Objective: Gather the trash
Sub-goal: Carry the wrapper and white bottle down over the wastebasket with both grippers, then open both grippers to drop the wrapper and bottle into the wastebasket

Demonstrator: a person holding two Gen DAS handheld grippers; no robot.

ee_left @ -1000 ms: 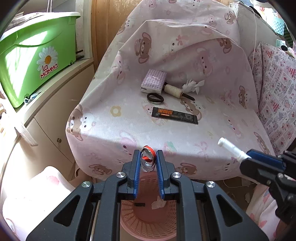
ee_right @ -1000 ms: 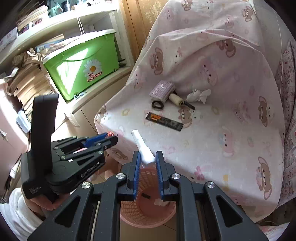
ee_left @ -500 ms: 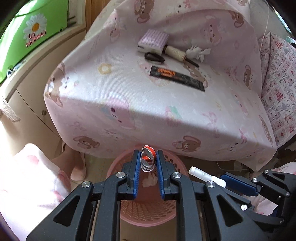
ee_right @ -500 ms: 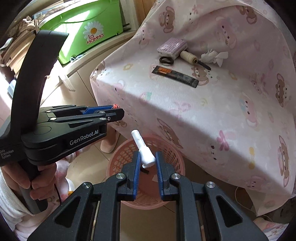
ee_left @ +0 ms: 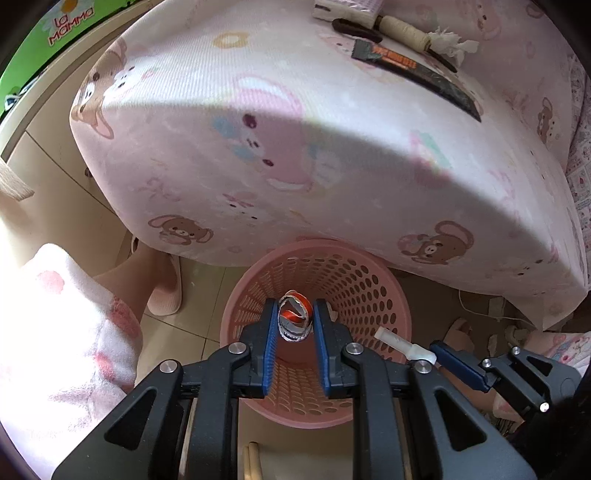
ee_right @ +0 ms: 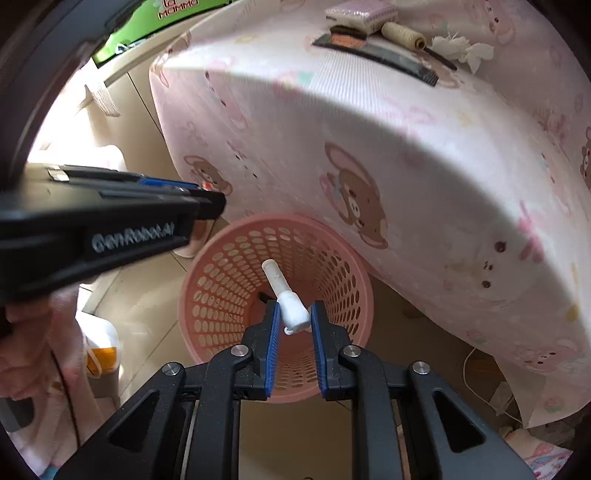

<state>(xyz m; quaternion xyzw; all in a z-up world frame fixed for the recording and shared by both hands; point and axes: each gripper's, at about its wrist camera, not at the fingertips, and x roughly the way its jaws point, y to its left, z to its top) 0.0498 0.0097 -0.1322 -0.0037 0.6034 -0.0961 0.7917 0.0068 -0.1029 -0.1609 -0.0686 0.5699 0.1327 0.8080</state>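
Observation:
My left gripper (ee_left: 294,320) is shut on a crumpled red-and-white wrapper (ee_left: 293,319) and hangs right over the mouth of the pink perforated basket (ee_left: 373,284) on the floor. My right gripper (ee_right: 293,320) is shut on a small white plastic tube (ee_right: 282,291), also above the basket (ee_right: 221,258). In the left wrist view the right gripper (ee_left: 436,352) enters from the right with the white tube (ee_left: 400,343) at the basket's rim. On the pink bear-print chair cover (ee_left: 295,147) lie a black snack wrapper (ee_left: 417,79) and a crumpled white tissue (ee_left: 452,42).
On the seat's far side lie a checked pink box (ee_right: 362,14), a black hair tie (ee_left: 356,29) and a spool of twine (ee_left: 402,31). A green box (ee_left: 55,33) stands on the cabinet at left. A pink slipper (ee_left: 166,288) and a white cable (ee_right: 480,384) lie on the floor.
Both grippers have come down and tilted steeply toward the floor, from above the seat's front edge to just over the basket. Each still holds its piece of trash.

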